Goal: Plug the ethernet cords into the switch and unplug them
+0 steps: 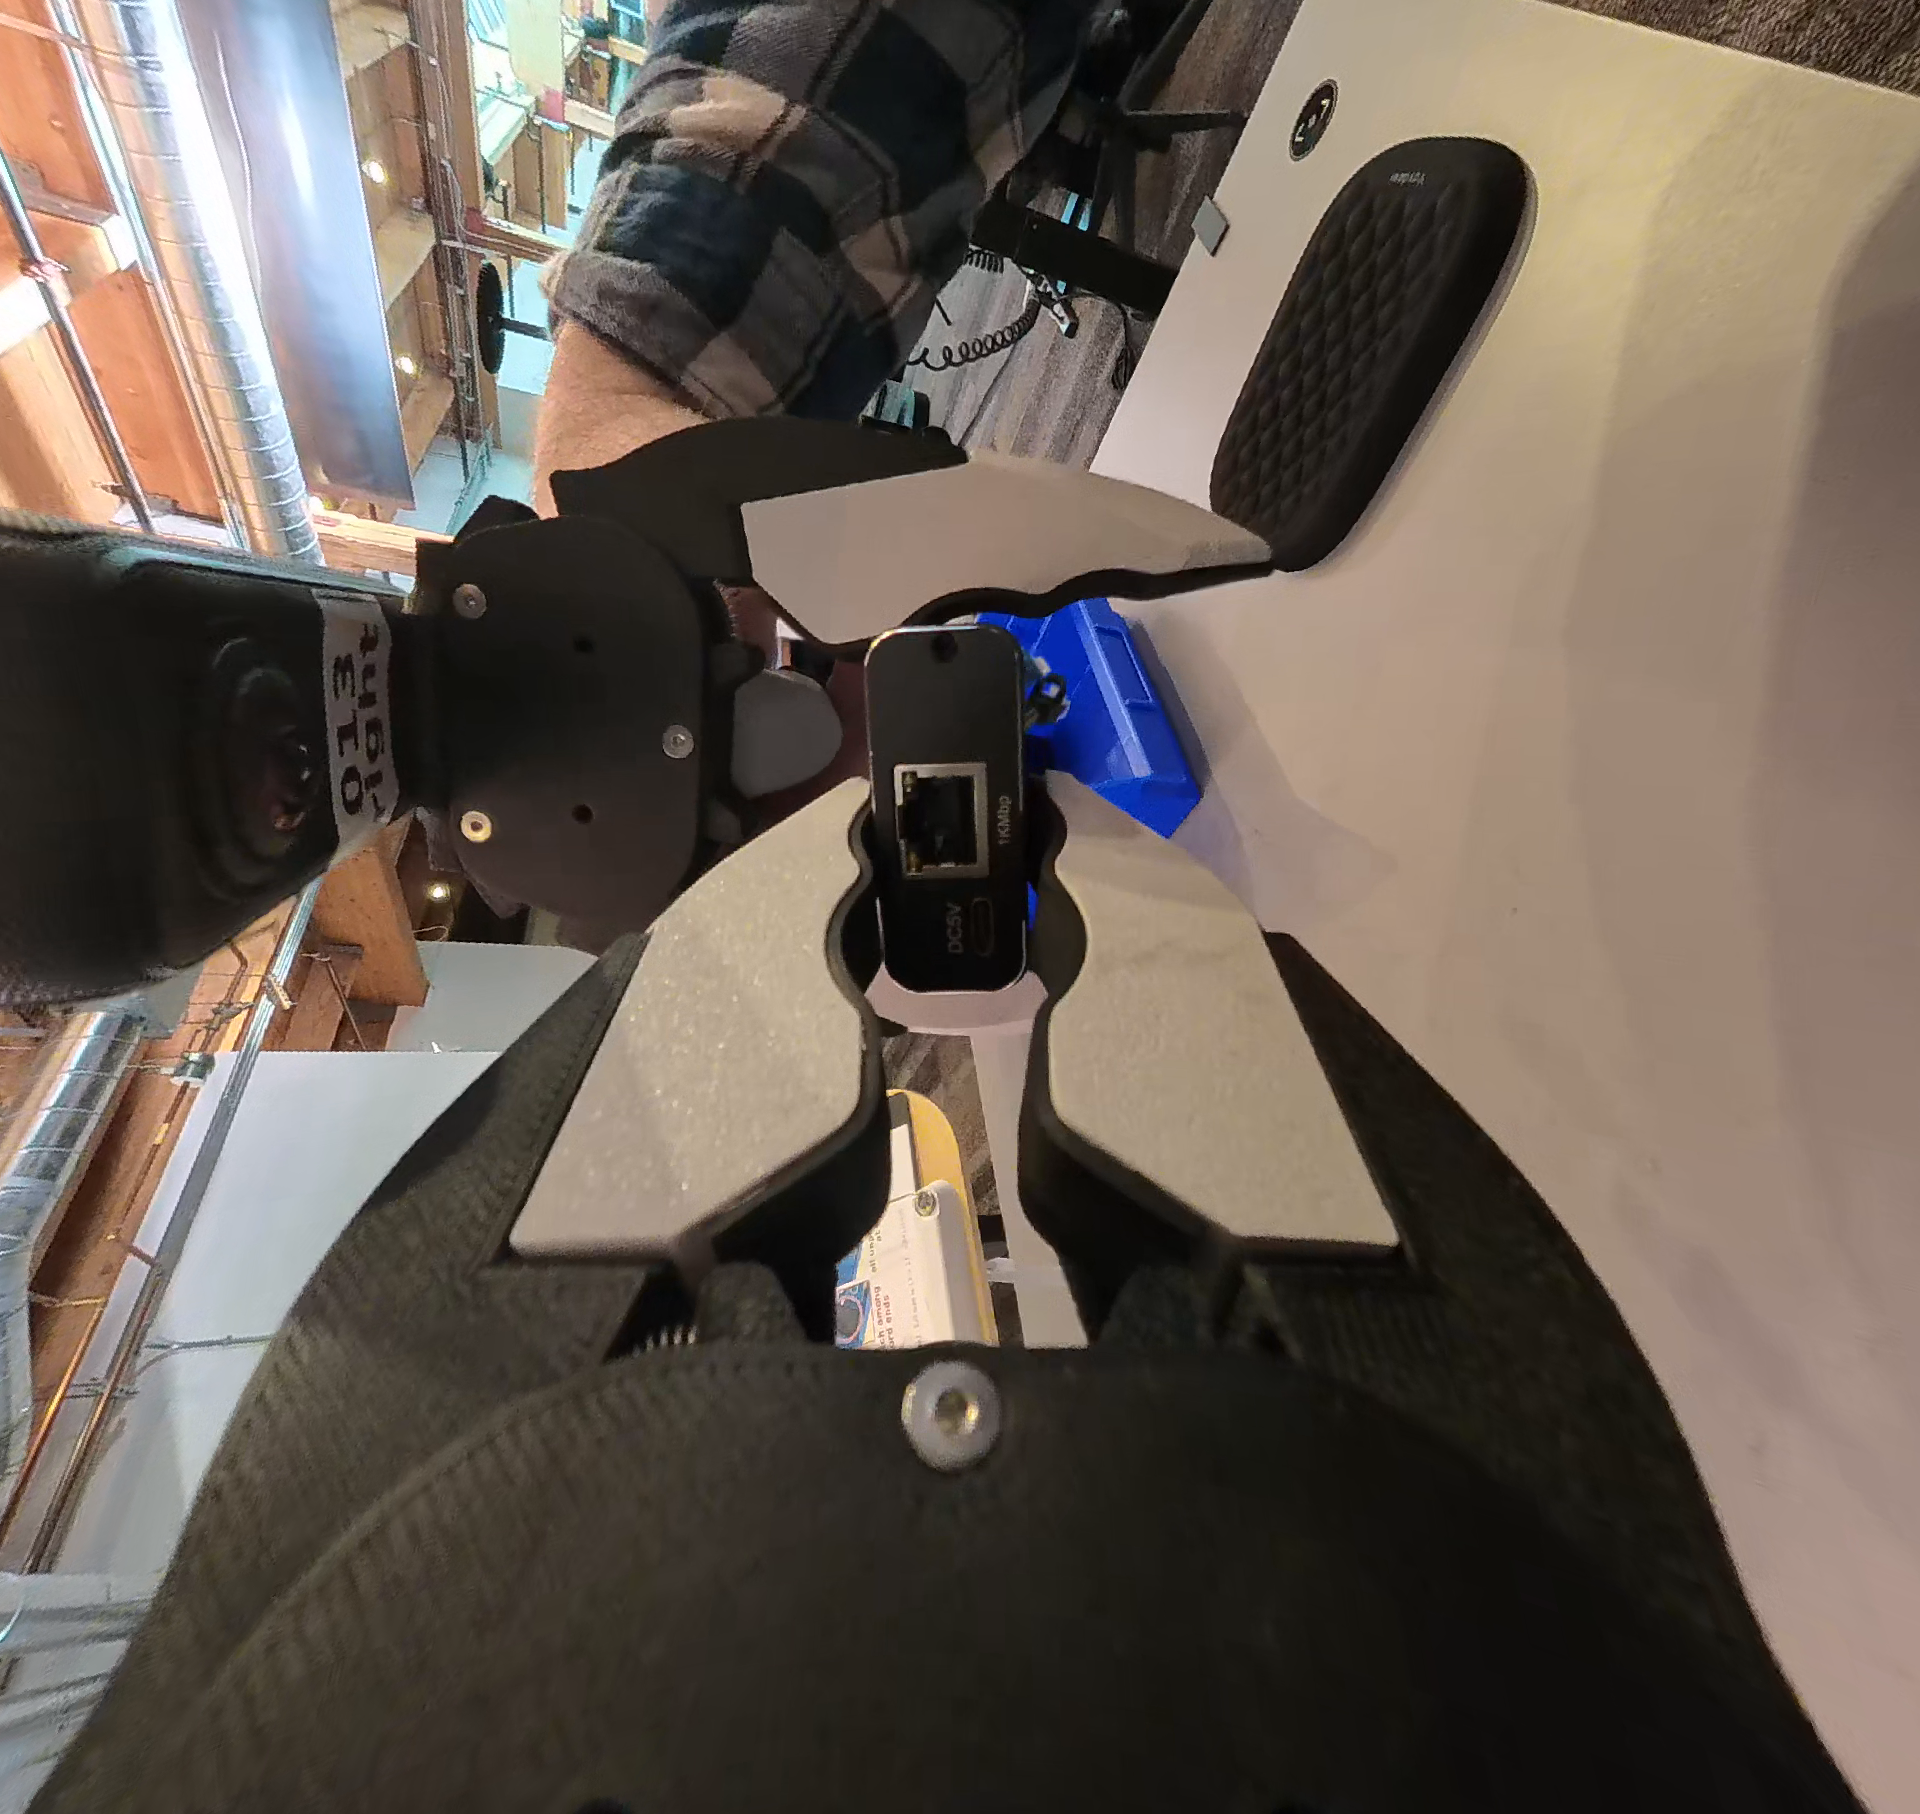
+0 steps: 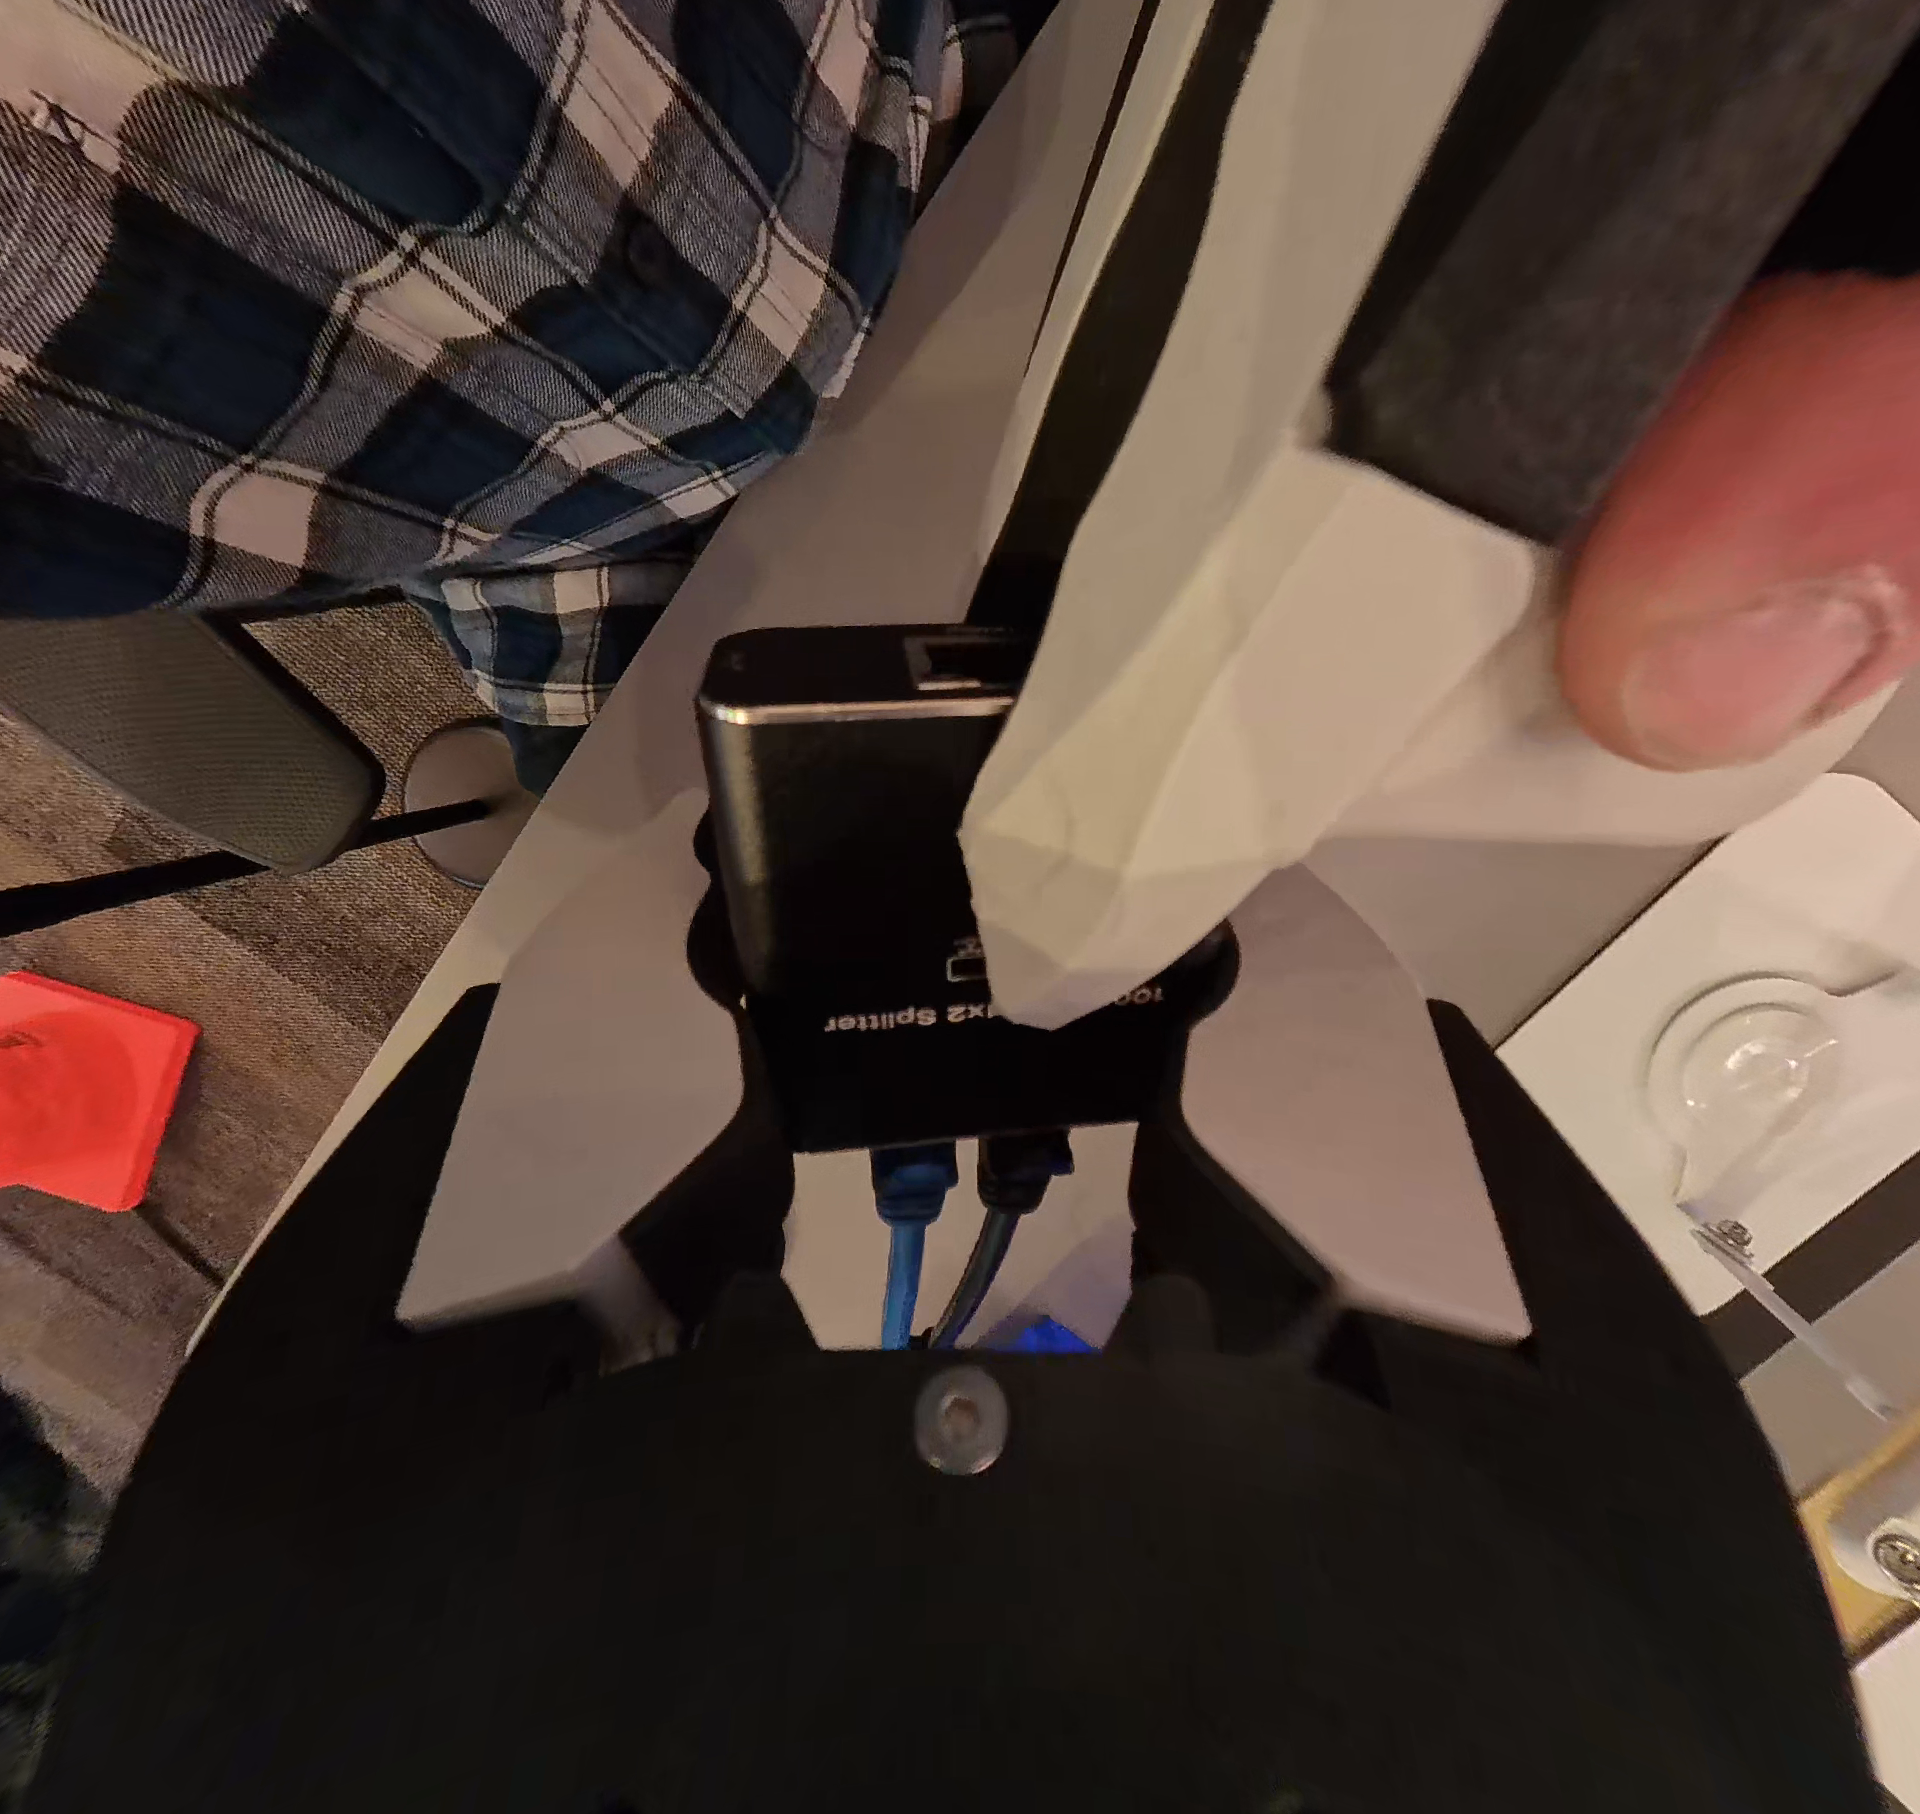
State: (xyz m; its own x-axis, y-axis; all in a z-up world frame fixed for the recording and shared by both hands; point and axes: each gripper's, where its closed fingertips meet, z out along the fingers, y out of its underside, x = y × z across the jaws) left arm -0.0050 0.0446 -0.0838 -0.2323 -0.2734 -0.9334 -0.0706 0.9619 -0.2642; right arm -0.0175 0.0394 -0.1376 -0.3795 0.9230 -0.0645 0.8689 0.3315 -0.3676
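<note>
My left gripper [image 1: 948, 814] is shut on the black switch [image 1: 940, 829] and holds it across its thin sides. The switch's end face, with an empty ethernet port [image 1: 940, 819], points at the camera. In the right wrist view the switch [image 2: 852, 881] stands between my right gripper's [image 2: 966, 871] wide-open fingers, which do not clamp it. A blue cord [image 2: 902, 1245] and a black cord [image 2: 992, 1234] are plugged into its near end. The left gripper's white finger [image 2: 1195, 725] lies over the switch. The right gripper's upper finger [image 1: 987, 538] shows just above the switch.
The white table [image 1: 1558, 829] holds a black quilted pad [image 1: 1371, 341] and a blue bin [image 1: 1117, 715]. A person in a plaid shirt [image 2: 416, 206] stands close; a thumb [image 2: 1745, 569] rests on the left gripper. A red object [image 2: 83, 1089] lies on the floor. A clear suction cup [image 2: 1756, 1058] is at right. My right fingertips sit around 5 cm from my left ones.
</note>
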